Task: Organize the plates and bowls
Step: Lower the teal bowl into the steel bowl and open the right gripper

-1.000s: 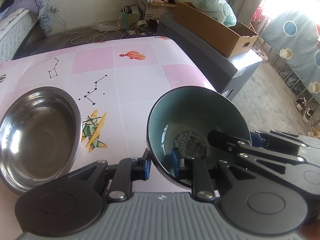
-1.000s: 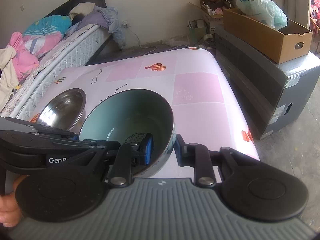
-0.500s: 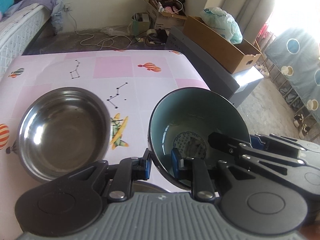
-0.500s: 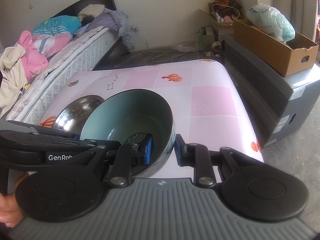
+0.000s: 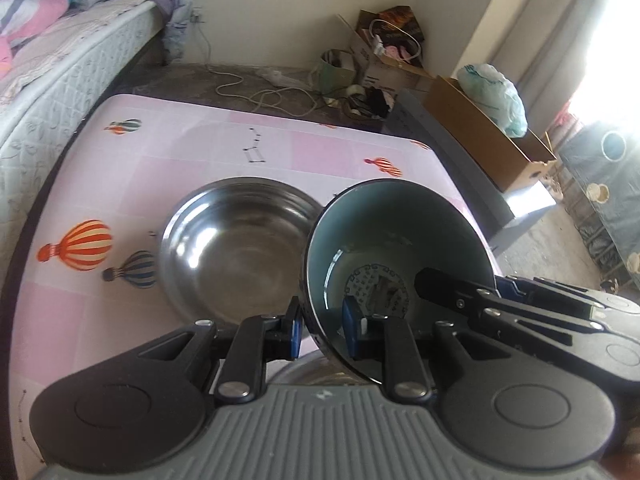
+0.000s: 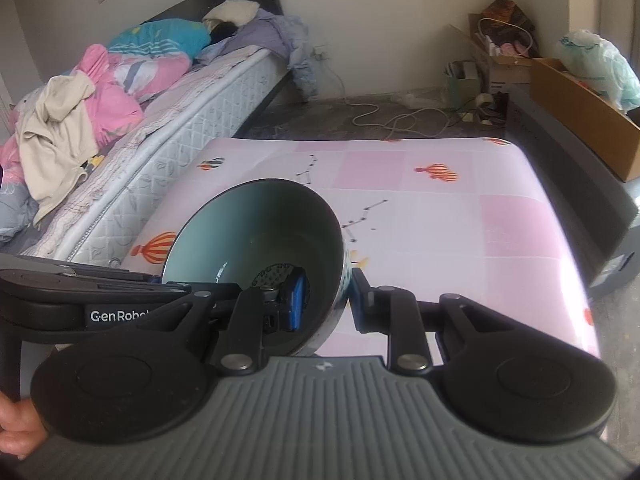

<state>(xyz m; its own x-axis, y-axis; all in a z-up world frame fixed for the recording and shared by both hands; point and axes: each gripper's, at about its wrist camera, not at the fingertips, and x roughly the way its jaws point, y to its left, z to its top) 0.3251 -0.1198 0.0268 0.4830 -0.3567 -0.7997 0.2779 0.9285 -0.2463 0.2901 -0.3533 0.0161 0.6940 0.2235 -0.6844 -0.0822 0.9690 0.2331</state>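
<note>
Both grippers pinch the rim of the same teal ceramic bowl (image 5: pixel 396 248): the left gripper (image 5: pixel 322 326) on one side, the right gripper (image 6: pixel 326 300) on the other, each with fingers narrowed onto the wall. The bowl hangs tilted just beside a steel bowl (image 5: pixel 236 248) that sits on the pink balloon-print surface (image 5: pixel 200 148).

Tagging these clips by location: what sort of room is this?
Most likely a lived-in bedroom: a bed piled with bedding, a table with a balloon-print cover beside it, and cardboard boxes along the wall.
</note>
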